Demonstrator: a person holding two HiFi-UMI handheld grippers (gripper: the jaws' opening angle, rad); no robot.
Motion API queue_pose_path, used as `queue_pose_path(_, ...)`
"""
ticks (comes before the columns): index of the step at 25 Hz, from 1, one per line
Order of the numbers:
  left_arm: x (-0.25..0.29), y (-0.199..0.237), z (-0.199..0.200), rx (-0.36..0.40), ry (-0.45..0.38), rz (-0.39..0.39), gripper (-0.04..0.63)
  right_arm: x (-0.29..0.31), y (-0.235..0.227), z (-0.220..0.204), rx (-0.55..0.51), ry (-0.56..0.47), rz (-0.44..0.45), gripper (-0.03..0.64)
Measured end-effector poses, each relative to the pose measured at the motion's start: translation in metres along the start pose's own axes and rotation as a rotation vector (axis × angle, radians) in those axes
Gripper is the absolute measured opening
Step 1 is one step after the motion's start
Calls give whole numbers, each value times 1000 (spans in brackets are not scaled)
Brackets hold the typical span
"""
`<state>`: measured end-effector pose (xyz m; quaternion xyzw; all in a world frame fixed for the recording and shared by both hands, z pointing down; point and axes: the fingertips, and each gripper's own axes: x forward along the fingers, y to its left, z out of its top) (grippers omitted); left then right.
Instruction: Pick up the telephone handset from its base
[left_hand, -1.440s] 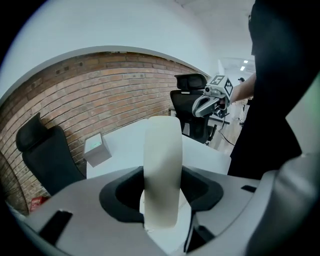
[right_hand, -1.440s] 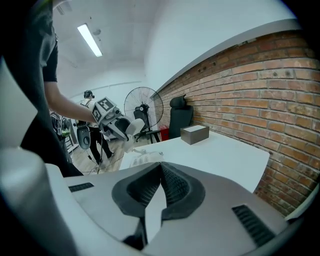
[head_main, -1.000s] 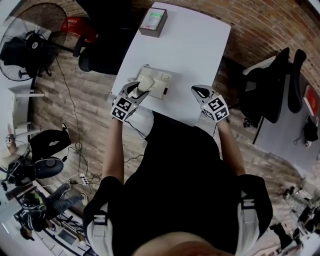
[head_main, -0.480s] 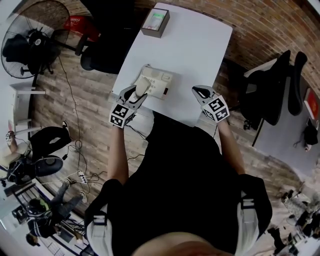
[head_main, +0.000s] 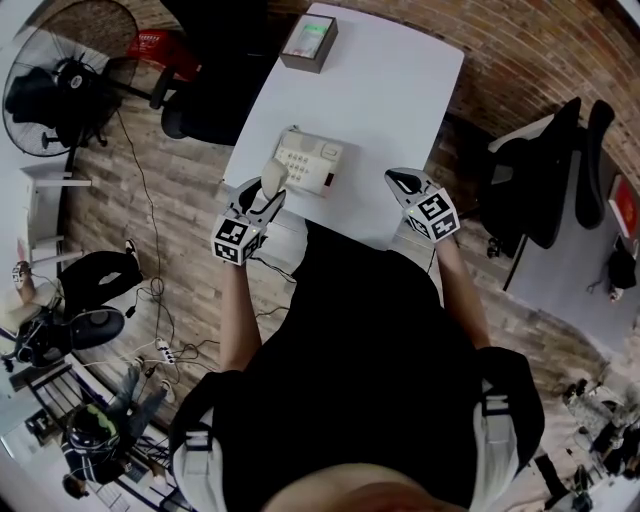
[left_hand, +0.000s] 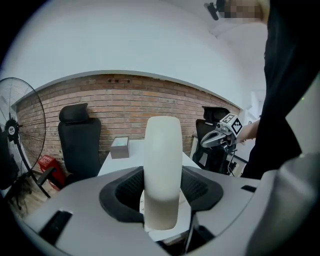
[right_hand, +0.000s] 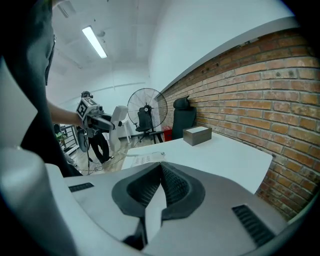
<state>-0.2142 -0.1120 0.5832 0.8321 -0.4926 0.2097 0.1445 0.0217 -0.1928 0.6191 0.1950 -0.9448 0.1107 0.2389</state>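
A: Left gripper (head_main: 260, 198)?
B: Jaws clamped on the handset (head_main: 272, 177), forearm reaching forward, tilted down.
A: Right gripper (head_main: 402, 183)?
B: Jaws together, nothing between them, forearm forward, tilted down.

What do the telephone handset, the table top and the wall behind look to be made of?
The telephone handset: probably moulded plastic, cream, smooth with a soft sheen and rounded edges. The table top: white and matte, with no grain showing; laminate or painted board, the look leaves it open. The wall: bare red brick, with pale mortar joints visible between the courses.
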Motion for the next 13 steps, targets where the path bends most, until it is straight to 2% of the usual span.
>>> queue_pose_path(13,-12,-17,-9,-26,9,6,229,-8,-9,-4,-3,5,-6,-2)
